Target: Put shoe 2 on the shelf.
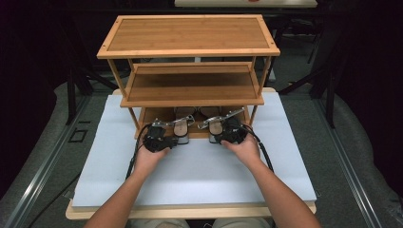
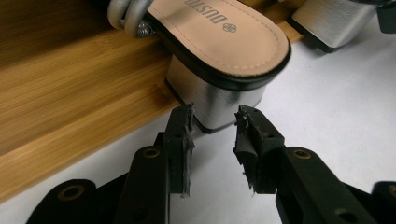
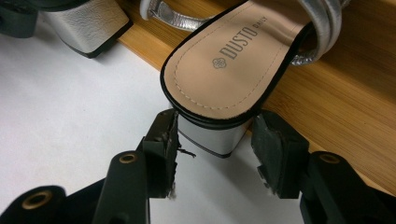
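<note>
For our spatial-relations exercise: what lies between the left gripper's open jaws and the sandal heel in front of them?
Nothing: in the left gripper view, the left gripper faces the silver heel across bare white table.

Bamboo three-tier rack [image 1: 190, 47] standing at the far half of the table, top shelf and middle shelf [image 1: 192, 88] both bare. White foam mat [image 1: 190, 175] covers the tabletop, pale wood table edge [image 1: 190, 212] showing along the near side. Grey floor [image 1: 43, 156] around it with a metal rail [image 1: 354, 178] on the right. Dark stand legs [image 1: 71, 95] behind the rack on the left.
</note>
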The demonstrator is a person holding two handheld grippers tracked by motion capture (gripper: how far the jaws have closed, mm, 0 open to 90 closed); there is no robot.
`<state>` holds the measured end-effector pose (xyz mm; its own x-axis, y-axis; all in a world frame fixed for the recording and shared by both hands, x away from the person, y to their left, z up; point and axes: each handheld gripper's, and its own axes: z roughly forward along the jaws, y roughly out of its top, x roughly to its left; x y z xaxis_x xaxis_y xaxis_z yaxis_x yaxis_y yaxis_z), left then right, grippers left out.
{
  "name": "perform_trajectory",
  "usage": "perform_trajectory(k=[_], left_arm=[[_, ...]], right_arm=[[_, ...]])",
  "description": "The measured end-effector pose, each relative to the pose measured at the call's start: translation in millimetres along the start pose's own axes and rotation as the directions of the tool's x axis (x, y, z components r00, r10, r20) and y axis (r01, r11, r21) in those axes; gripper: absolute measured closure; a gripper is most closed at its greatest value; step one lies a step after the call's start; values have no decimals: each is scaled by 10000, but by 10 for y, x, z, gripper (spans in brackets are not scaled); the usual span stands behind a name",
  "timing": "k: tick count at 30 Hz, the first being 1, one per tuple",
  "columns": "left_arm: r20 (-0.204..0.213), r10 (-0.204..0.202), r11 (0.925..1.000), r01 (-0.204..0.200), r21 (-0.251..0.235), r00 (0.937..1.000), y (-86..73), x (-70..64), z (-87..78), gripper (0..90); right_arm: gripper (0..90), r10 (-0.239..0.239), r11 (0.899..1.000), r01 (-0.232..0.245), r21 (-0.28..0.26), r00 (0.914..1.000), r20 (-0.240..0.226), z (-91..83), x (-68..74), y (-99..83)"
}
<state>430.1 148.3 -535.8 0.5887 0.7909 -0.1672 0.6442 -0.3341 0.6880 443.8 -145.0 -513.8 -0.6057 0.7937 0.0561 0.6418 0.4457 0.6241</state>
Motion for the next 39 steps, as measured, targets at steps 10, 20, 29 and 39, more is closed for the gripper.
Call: perform_trajectory(k=[10, 20, 29, 39], left_arm=[[107, 20, 9999, -21, 118, 9999, 32, -16, 20, 663], [369, -10, 9999, 5, 119, 9993, 65, -100, 88, 664], [551, 31, 9999, -37, 109, 9985, 123, -247, 190, 665], [606, 24, 9999, -30, 99, 9982, 143, -282, 221, 664]], right_arm=[[504, 75, 10000, -76, -65, 9999, -122, 16, 20, 3], [505, 121, 9998, -126, -177, 9995, -287, 72, 115, 41], [514, 102, 9997, -110, -199, 9991, -416, 114, 183, 75], [513, 180, 9995, -191, -261, 9990, -400, 121, 199, 71]])
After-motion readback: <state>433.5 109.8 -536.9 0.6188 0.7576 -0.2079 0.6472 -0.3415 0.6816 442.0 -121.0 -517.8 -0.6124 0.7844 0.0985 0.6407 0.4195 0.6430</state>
